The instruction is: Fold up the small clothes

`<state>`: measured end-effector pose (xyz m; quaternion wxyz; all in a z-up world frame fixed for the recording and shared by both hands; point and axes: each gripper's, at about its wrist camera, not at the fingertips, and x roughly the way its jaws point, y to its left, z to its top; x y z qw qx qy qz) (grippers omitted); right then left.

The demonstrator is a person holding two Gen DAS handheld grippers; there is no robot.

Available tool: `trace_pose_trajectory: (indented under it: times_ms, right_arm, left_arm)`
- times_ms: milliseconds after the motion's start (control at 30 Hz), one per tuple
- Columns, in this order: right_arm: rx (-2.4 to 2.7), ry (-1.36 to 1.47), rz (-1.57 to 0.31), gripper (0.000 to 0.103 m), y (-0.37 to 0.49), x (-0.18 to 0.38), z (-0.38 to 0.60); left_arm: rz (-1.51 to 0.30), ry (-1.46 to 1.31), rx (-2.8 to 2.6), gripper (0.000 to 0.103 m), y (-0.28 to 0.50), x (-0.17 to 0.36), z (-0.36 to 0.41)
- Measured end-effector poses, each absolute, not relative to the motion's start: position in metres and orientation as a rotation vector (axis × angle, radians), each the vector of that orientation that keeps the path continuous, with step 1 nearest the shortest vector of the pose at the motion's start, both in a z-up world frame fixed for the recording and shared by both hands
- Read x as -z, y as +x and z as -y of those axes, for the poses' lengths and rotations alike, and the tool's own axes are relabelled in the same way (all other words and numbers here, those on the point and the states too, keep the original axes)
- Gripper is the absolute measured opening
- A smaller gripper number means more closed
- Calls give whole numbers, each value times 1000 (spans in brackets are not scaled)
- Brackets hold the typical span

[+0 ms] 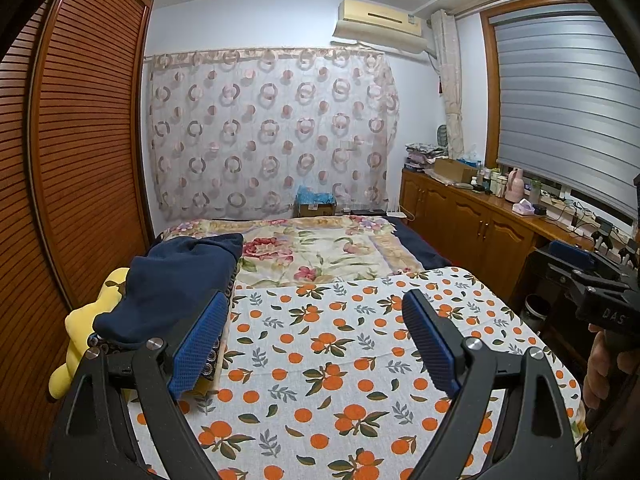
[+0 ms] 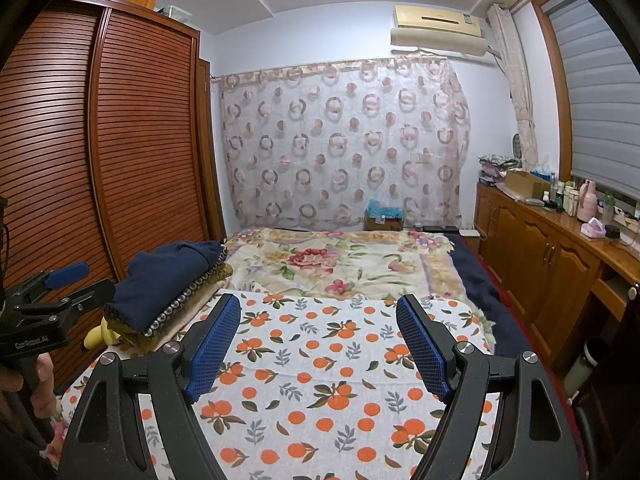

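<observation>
- Between the blue pads of the left gripper, nothing is sitting; its jaws are standing wide apart over the orange-print cloth.
- The right gripper is likewise gaping, holding nothing.
- At ten o'clock of both, the navy garment is lying on a folded stack; it is looking soft, light and floppy, so a pinch at an edge or corner seems best.
- The right view is showing the stack's beaded trim; the left view is revealing more of the yellow plush.
</observation>
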<state>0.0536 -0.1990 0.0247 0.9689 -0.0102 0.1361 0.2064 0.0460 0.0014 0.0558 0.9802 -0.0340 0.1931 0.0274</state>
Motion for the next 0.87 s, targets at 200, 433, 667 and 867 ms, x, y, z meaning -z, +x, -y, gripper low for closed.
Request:
trace_pose_trajectory:
  times_ms: [200, 433, 667, 867]
  right_arm:
    - [-419, -21, -276, 82, 54, -25, 200]
    - [-420, -22, -272, 82, 54, -24, 201]
    - [-418, -22, -271, 82, 54, -23, 202]
    - [-418, -20, -269, 82, 55, -23, 204]
  left_arm:
    - [-388, -69, -54, 89, 46, -55, -1]
    - [-386, -70, -54, 89, 45, -54, -2]
    - [-386, -68, -54, 89, 45, -53, -2]
    - [-386, -68, -55, 90, 45, -53, -1]
